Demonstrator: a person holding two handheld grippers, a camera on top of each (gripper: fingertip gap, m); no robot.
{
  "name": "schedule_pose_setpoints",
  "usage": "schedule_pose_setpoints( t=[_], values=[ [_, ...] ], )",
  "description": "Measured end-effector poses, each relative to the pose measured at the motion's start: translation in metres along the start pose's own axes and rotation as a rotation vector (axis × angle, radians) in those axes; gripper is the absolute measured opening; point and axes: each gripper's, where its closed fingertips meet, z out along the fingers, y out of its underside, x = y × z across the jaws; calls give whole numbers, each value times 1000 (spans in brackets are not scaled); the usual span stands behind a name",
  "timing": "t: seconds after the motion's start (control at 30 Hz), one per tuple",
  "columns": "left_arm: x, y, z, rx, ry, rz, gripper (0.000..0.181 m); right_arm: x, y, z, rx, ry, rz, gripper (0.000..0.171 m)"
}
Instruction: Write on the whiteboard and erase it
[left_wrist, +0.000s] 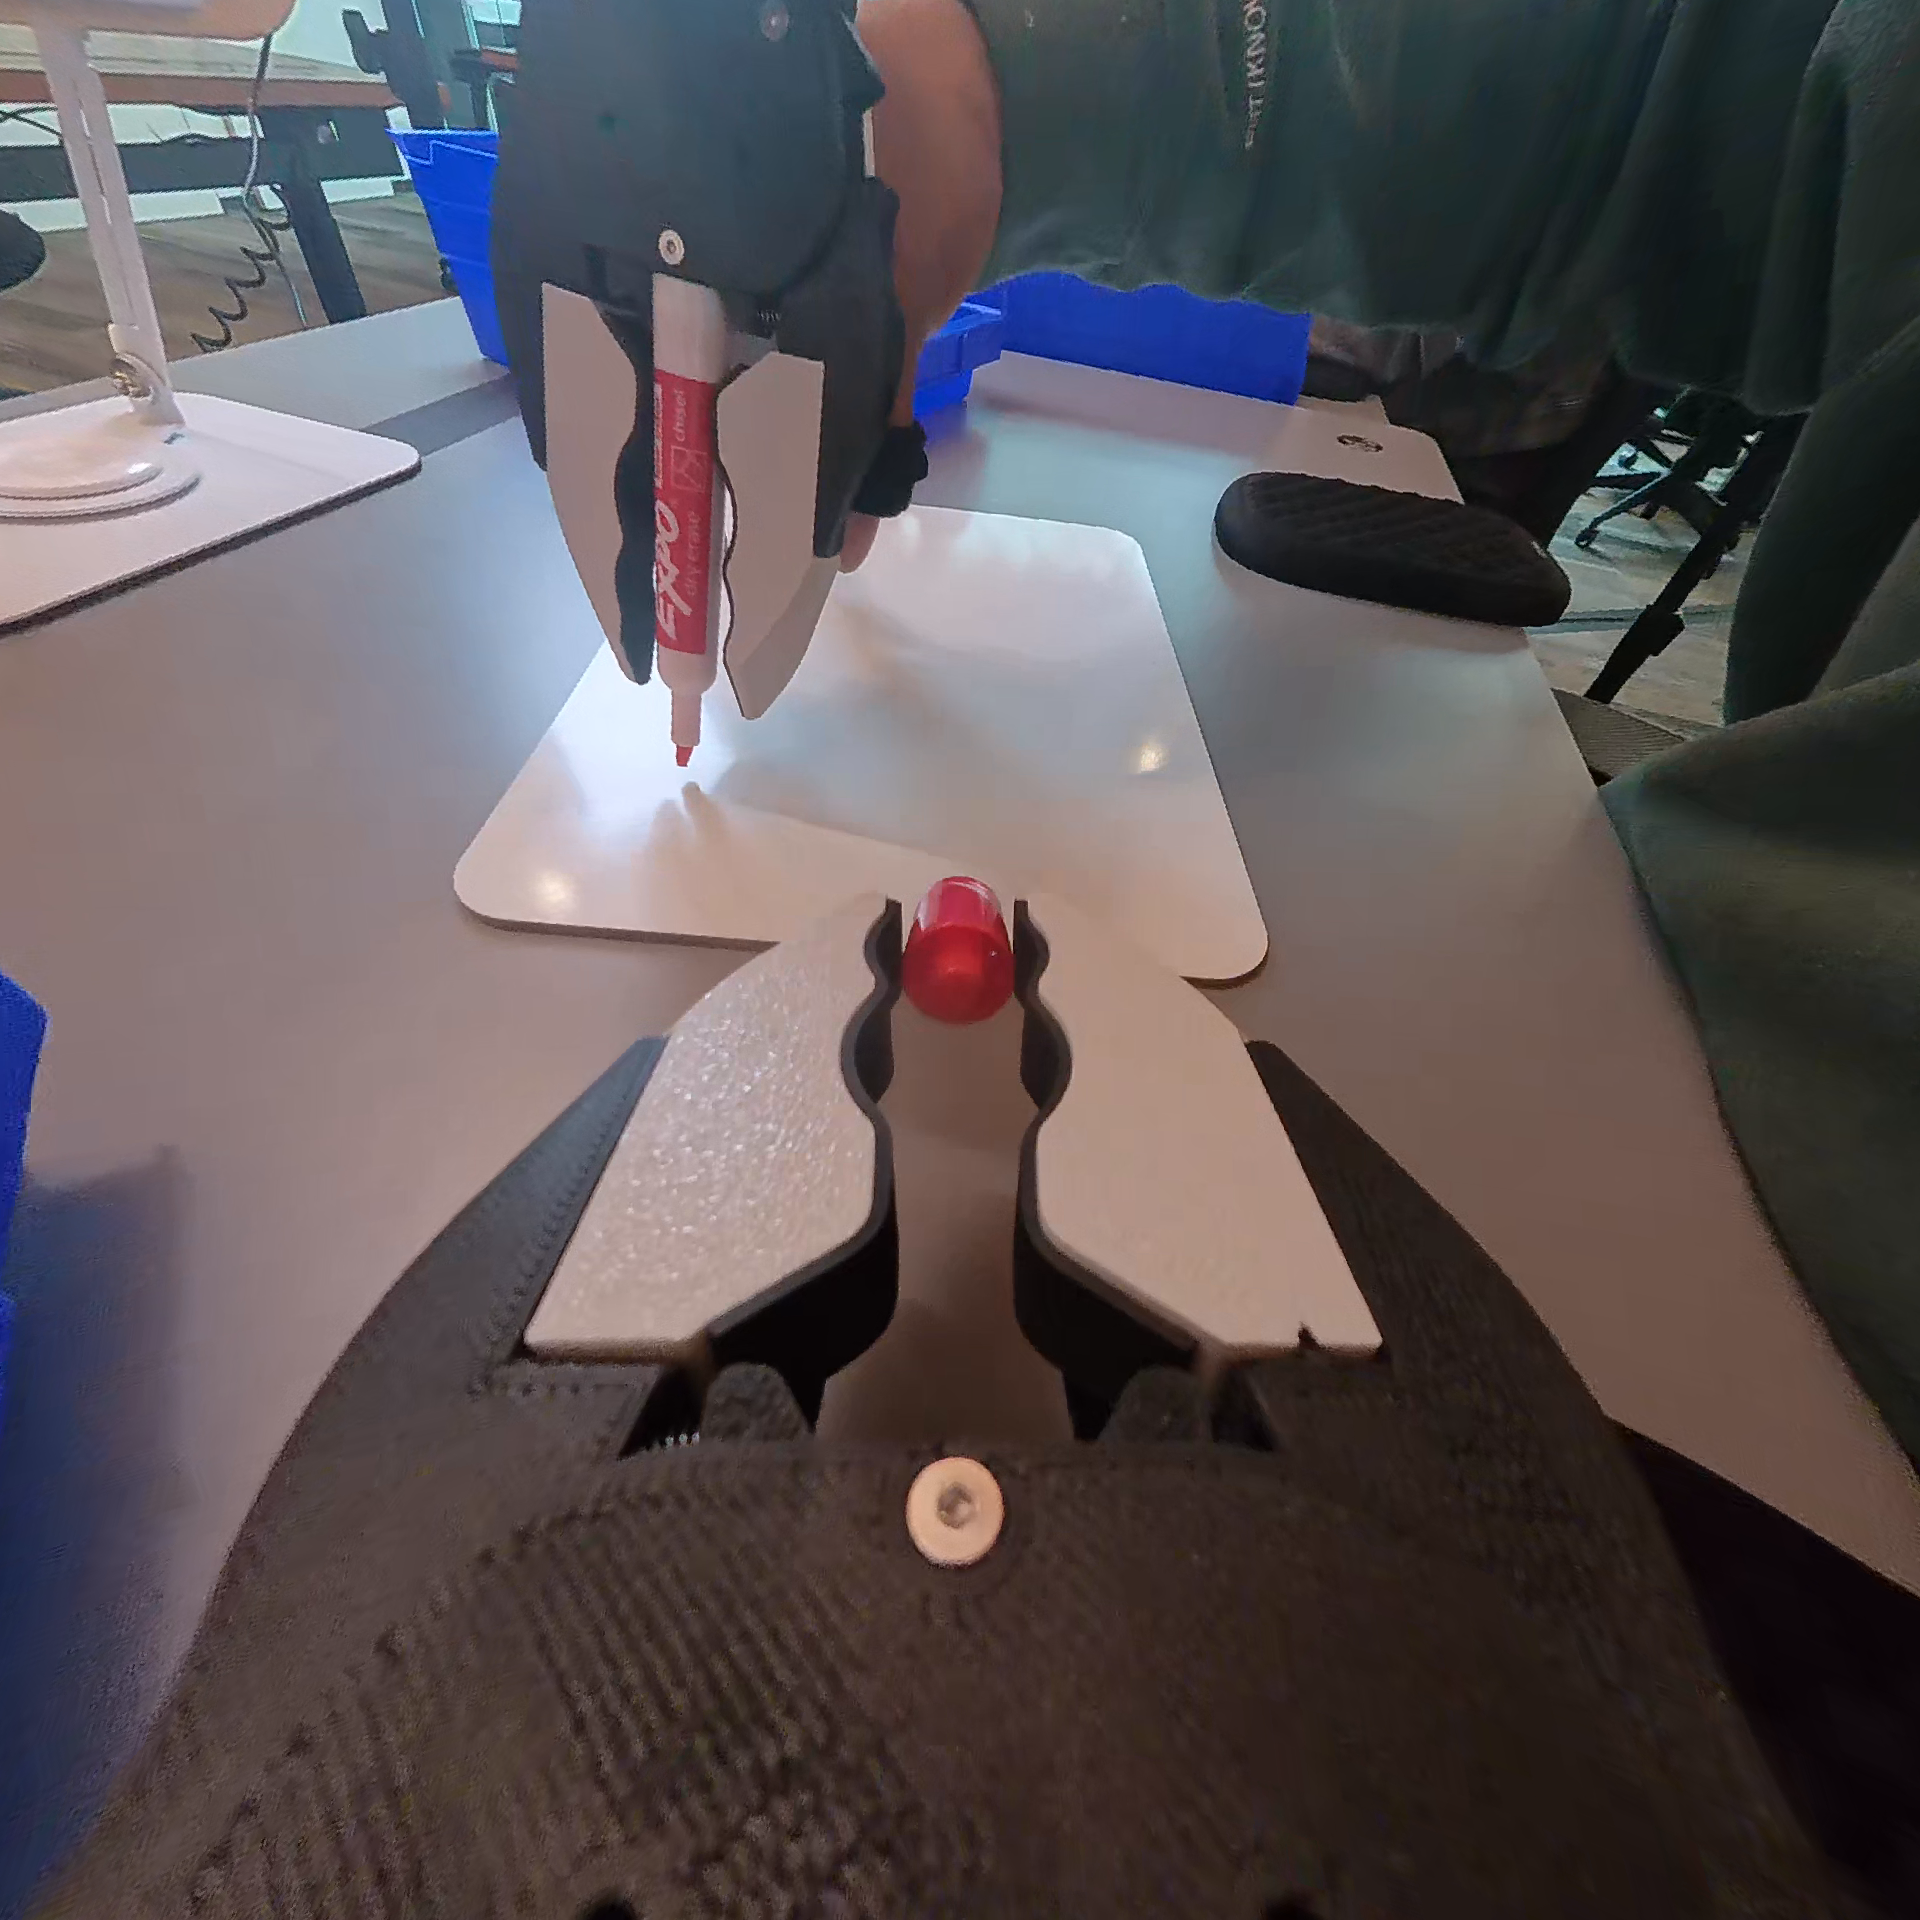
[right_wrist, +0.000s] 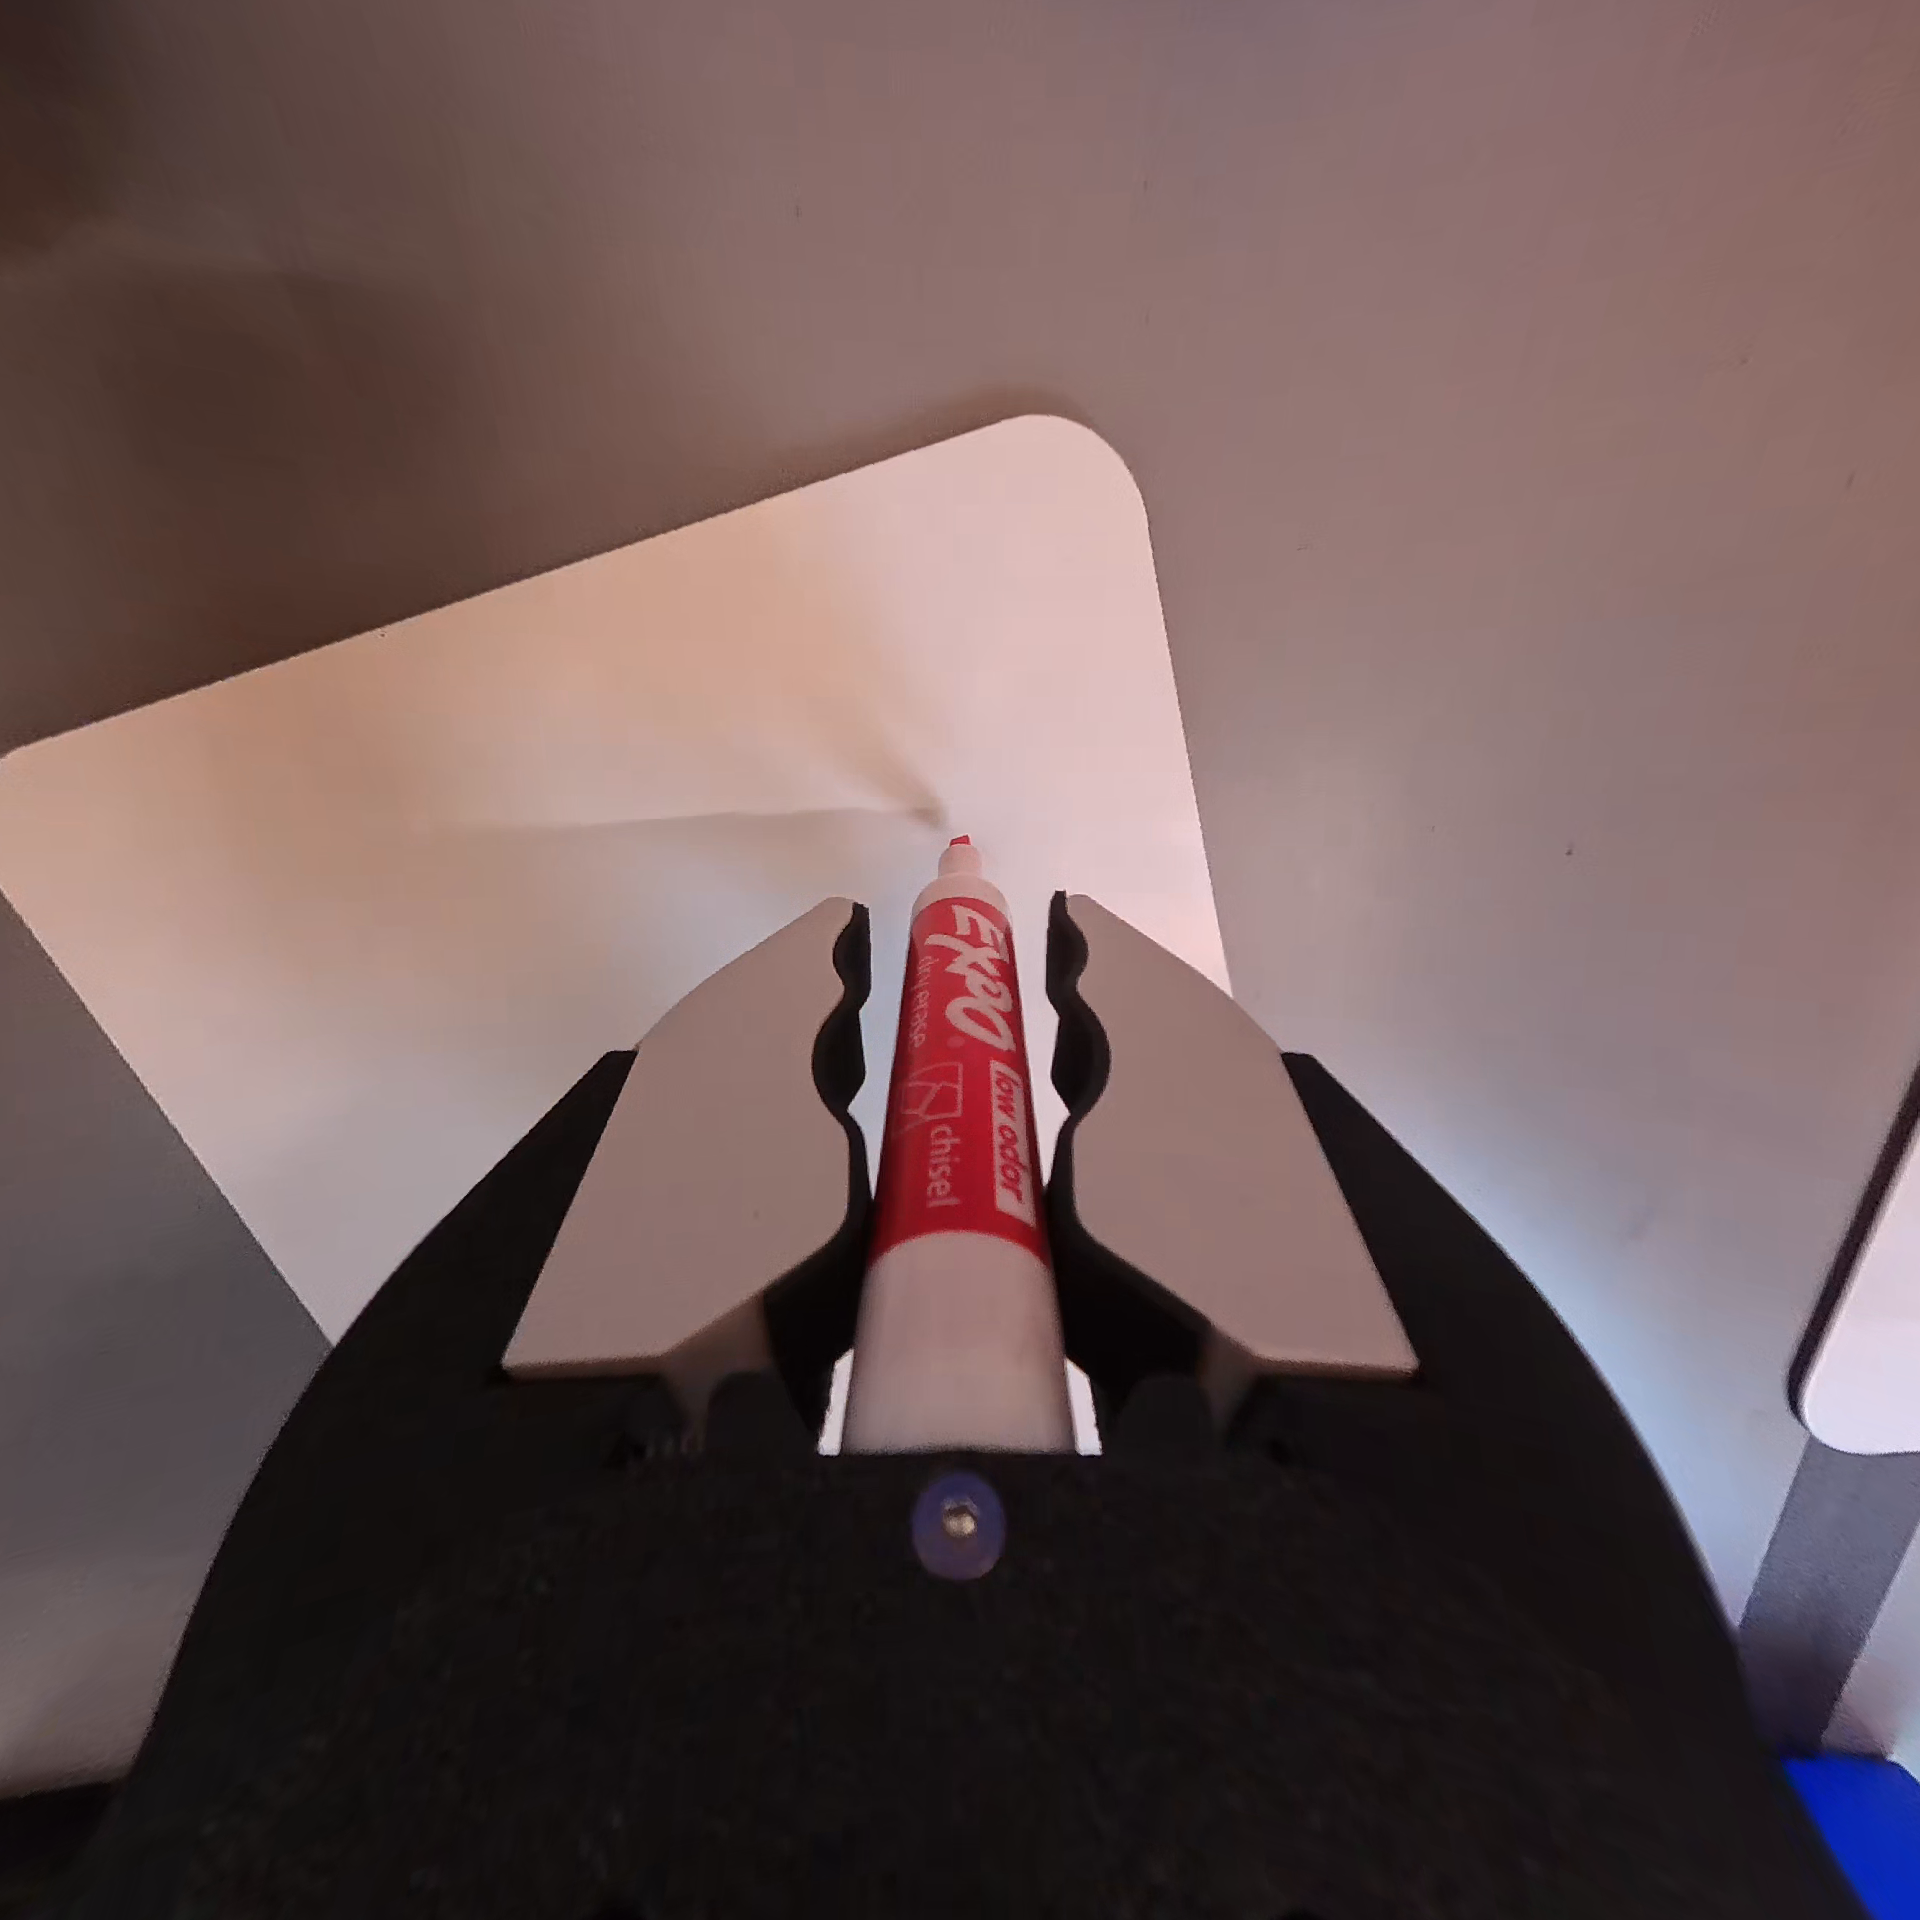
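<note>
While R tongs (right_wrist: 961, 914) clamp marker (right_wrist: 956, 1091) steeply tip-down just above board (right_wrist: 623, 831), L tongs (left_wrist: 951, 914) pinch cap (left_wrist: 956, 951) nr board's near edge.

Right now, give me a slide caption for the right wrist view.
Right hand-held gripper holds an uncapped red dry-erase marker, tip poised just above a blank white rounded-corner whiteboard.

Bright overhead light bounces off the whiteboard (left_wrist: 935, 707) in round glare spots. The right wrist view runs dimmer and pinkish, with the marker (right_wrist: 956, 1091) tip's soft shadow fanning out. Wide-angle bending curves the table (left_wrist: 260, 831) edges; frame borders blur.
</note>
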Motion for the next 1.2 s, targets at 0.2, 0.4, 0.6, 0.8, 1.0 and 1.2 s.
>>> schedule_pose_setpoints(
  t=[0.2, 0.4, 0.6, 0.8, 1.0, 1.2],
  values=[
    [2, -2, -3, 2, 7, -5, 20, 1, -4, 0, -10, 11, -21, 33],
    [2, -1, -2, 0, 1, 8, 20, 0, -6, 2, -22, 7, -31, 33],
    [9, 3, -1, -32, 42, 9, 20, 1, -6, 3, -35, 6, -35, 33],
    [12, 5, 0, -51, 44, 47, 20, 3, -6, 4, -51, 11, -45, 33],
    [12, 6, 1, -54, 49, 45, 20, 4, -9, 6, -67, 16, -64, 33],
    [14, 7, 1, -62, 56, 45, 20, -2, -17, 8, -62, 4, -90, 33]
  ],
)
